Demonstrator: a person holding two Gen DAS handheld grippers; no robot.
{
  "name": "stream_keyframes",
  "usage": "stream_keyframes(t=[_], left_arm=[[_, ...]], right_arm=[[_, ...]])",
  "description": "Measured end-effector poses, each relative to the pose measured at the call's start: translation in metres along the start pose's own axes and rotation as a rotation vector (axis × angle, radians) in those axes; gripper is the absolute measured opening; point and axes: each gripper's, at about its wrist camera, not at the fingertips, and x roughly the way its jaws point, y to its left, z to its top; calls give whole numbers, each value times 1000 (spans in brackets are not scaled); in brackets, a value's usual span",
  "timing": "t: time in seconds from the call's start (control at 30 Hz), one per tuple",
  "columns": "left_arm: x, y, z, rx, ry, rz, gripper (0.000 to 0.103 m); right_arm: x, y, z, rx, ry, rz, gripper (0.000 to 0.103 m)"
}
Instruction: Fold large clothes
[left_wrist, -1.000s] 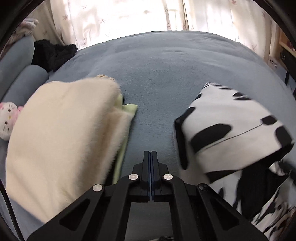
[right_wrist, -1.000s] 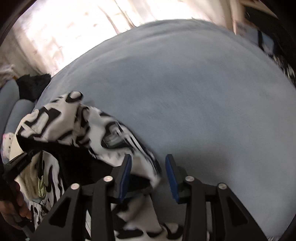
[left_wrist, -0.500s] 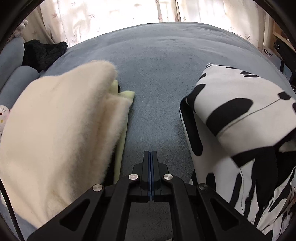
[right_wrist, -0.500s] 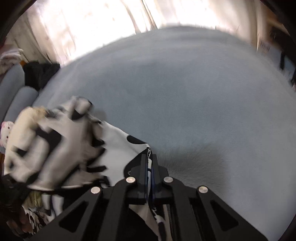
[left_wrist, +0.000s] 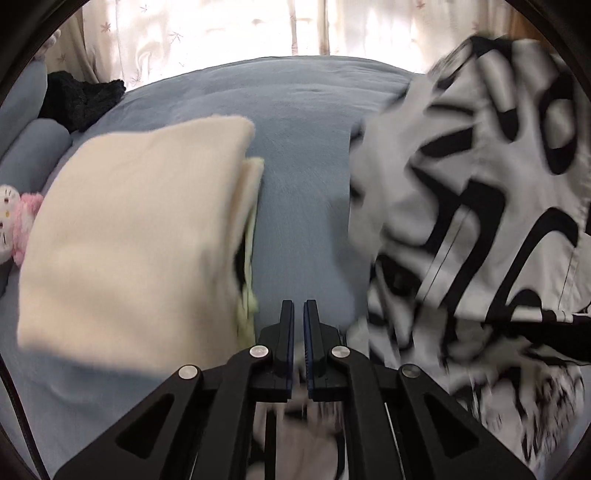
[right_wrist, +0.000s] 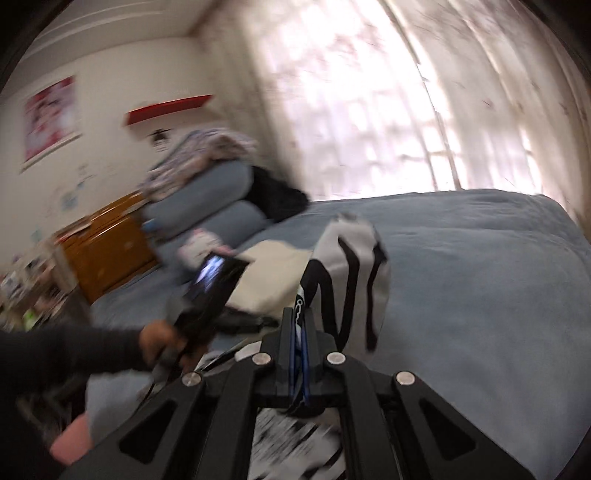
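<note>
Moved since earlier: black-and-white garment (right_wrist: 347, 273), lifted off the blue bed (right_wrist: 480, 295), right of the cream folded stack (left_wrist: 129, 240). Right gripper (right_wrist: 300, 325) pinches its edge; left gripper (left_wrist: 298, 314) nearly closed, empty. Soft, light, floppy; grip hems or corners.

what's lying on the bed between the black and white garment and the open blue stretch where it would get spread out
Nothing visible. The right tongs are shut on the black and white garment, and the blue bed cover beyond and to its right lies bare. The folded cream garment sits off to the left, apart from that stretch.
</note>
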Motion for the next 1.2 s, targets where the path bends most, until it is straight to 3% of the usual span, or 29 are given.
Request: stream_keyframes(t=[0.13, 0.2, 0.27, 0.43, 0.5, 0.53, 0.57, 0.63, 0.67, 0.7, 0.77, 0.97, 1.2], left_arm=[[-34, 11, -61, 26, 14, -79, 7], [-41, 12, -93, 45, 43, -94, 8], [-44, 13, -122, 64, 74, -109, 8], [-49, 3, -183, 77, 148, -172, 8], [-55, 1, -192, 76, 155, -213, 8], [-61, 2, -196, 75, 152, -245, 8], [-66, 3, -198, 73, 149, -265, 13], [-78, 9, -200, 66, 137, -328, 28], [-84, 12, -200, 61, 129, -353, 41], [-90, 18, -200, 51, 116, -375, 56], [-103, 30, -196, 31, 83, -417, 66], [-92, 61, -184, -66, 87, -530, 67], [-33, 48, -166, -166, 168, -593, 67]], right_arm=[[-46, 51, -70, -139, 86, -88, 3], [-66, 59, -114, -156, 178, -195, 6], [-75, 57, -152, -50, 255, -269, 6], [-92, 33, -186, 294, 262, -379, 6], [-96, 25, -193, 461, 220, -357, 6], [-100, 23, -197, 530, 200, -338, 11], [-95, 24, -197, 574, 193, -326, 23], [-94, 25, -199, 669, 172, -300, 42], [-94, 26, -199, 694, 161, -289, 49], [-95, 29, -199, 716, 150, -272, 50], [-89, 31, -200, 773, 136, -222, 53], [-57, 26, -212, 908, 130, -141, 54], [-18, 8, -223, 1011, 124, -69, 54]])
